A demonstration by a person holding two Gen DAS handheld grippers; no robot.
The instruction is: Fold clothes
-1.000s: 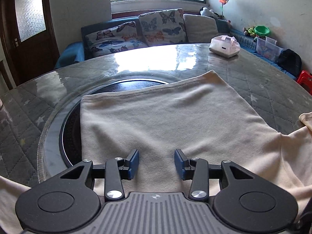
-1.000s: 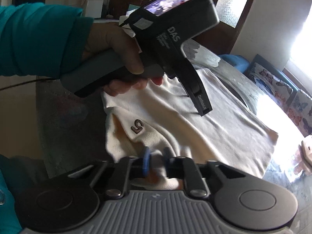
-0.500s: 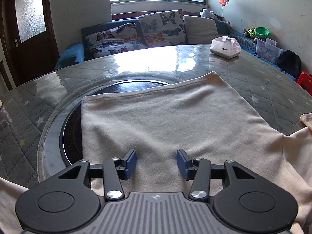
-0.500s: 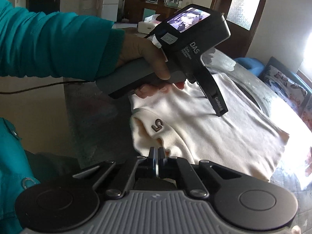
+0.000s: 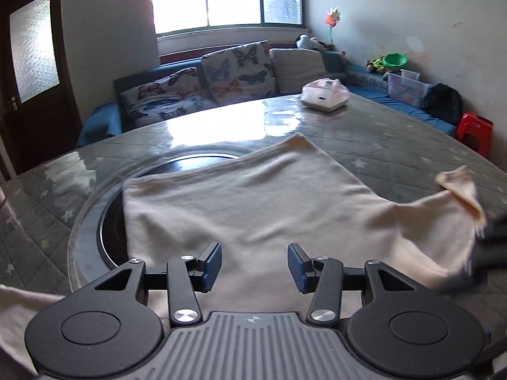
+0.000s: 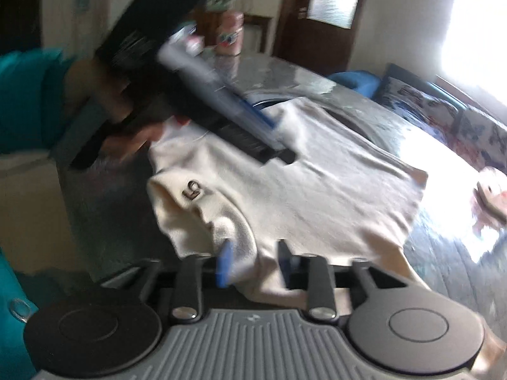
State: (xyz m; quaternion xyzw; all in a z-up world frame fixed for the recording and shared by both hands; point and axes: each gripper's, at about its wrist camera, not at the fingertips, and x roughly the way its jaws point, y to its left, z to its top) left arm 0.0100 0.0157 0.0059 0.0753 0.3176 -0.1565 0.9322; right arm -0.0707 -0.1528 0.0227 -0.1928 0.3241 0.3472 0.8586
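A cream garment (image 5: 253, 205) lies spread on the round table (image 5: 396, 145), one sleeve (image 5: 456, 186) raised at the right. My left gripper (image 5: 253, 262) hovers over its near part, open with nothing between its blue pads. In the right wrist view the same garment (image 6: 317, 190) shows a sleeve with a "5" patch (image 6: 191, 189). My right gripper (image 6: 255, 262) has its jaws opening, and a fold of the sleeve hangs loosely between them. The blurred left gripper (image 6: 272, 152), held by a hand with a teal sleeve (image 6: 28, 95), is above the garment's far side.
A dark round recess (image 5: 109, 231) sits in the table's middle, partly under the garment. A white tissue box (image 5: 324, 95) stands at the far right of the table. A sofa with butterfly cushions (image 5: 234, 72) runs behind, and a red stool (image 5: 475, 129) stands at the right.
My right gripper was shut on the sleeve fold and its jaws have now parted. The left gripper has shifted over the garment. The right sleeve now shows raised in the left wrist view.
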